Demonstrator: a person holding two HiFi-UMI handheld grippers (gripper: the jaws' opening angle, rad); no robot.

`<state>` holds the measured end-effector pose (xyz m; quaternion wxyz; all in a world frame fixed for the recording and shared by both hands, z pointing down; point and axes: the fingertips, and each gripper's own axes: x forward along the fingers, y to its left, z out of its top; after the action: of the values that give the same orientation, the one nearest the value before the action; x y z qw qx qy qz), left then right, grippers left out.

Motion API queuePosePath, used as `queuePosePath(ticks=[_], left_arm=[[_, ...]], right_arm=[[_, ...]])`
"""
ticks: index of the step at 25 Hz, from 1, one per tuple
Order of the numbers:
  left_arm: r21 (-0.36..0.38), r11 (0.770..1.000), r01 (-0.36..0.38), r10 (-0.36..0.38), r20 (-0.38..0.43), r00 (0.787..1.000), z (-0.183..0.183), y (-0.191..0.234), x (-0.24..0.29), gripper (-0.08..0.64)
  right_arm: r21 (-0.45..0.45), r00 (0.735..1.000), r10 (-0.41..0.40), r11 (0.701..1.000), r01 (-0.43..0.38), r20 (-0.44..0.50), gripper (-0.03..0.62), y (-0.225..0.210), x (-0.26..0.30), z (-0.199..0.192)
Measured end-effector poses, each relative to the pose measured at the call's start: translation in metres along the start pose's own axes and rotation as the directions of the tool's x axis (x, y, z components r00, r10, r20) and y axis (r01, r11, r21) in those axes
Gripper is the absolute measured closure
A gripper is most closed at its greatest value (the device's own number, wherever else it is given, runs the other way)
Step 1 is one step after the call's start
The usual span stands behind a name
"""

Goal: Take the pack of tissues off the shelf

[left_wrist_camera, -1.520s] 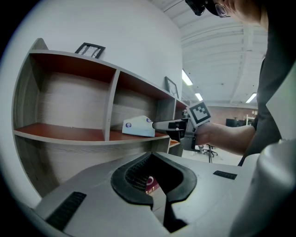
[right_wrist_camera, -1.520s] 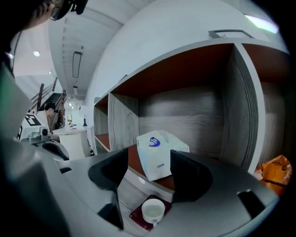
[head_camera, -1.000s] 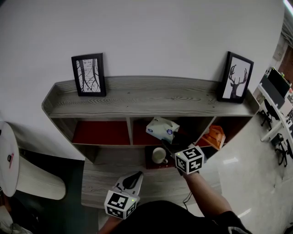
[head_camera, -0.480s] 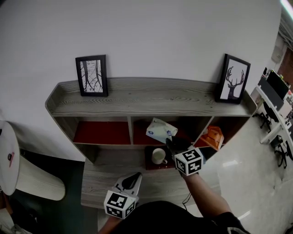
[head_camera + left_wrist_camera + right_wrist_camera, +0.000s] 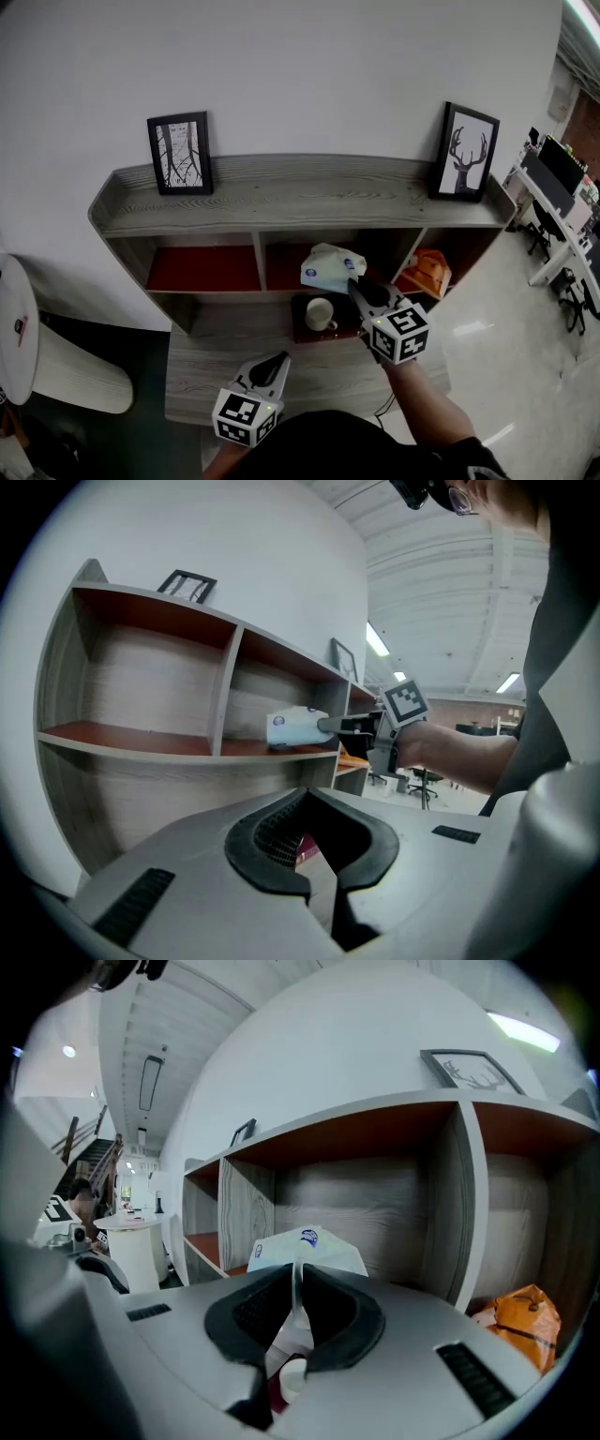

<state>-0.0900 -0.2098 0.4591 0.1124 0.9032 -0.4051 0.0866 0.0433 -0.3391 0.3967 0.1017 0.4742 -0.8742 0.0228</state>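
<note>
Grey wooden shelf (image 5: pixel 281 202) on a white wall: our right gripper (image 5: pixel 356 284) has just been closing its jaws and now pinches the wrapper edge of the tissue pack (image 5: pixel 328 267) at the middle cubby's mouth. We reckon the pack's light and squishy with slick film, so a deeper bite looks safer. Left gripper (image 5: pixel 275 364) hangs low, clenched on nothing.

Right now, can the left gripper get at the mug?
Probably yes: the mug stands in the open ahead of the left gripper, with nothing between them, though its shut jaws must open first.

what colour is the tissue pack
The tissue pack is white with small blue marks; right gripper view shows it best.
</note>
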Motion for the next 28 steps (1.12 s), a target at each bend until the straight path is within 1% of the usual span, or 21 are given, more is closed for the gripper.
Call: queuePosePath(ticks=[10,15,17,21,25,28], left_arm=[[0.014,0.998,0.059,-0.059,-0.018,0.998,-0.005,-0.021,-0.002,0.546],[0.012,0.996,0.088,-0.087,-0.031,0.996,-0.007,-0.027,-0.003,0.546],[0.008,0.996,0.093,-0.093,-0.035,0.995,-0.009,-0.026,-0.005,0.546],[-0.006,0.995,0.098,-0.099,-0.052,0.994,-0.017,-0.021,-0.008,0.546],[-0.023,0.994,0.108,-0.109,-0.073,0.991,-0.025,-0.019,-0.008,0.546],[-0.023,0.993,0.112,-0.113,-0.077,0.991,-0.027,-0.018,-0.008,0.546]], right_arm=[[0.032,0.996,0.011,0.999,-0.014,0.085,0.560,0.018,-0.054,0.020],[0.044,0.995,0.016,0.999,-0.021,0.096,0.561,0.031,-0.078,0.019],[0.040,0.996,0.018,0.999,-0.021,0.087,0.561,0.038,-0.086,0.012],[0.018,0.998,0.017,1.000,-0.018,0.055,0.561,0.052,-0.096,-0.013],[0.046,0.999,0.041,0.998,-0.043,0.029,0.561,0.063,-0.101,-0.036],[0.067,0.998,0.065,0.996,-0.065,-0.007,0.561,0.070,-0.103,-0.058]])
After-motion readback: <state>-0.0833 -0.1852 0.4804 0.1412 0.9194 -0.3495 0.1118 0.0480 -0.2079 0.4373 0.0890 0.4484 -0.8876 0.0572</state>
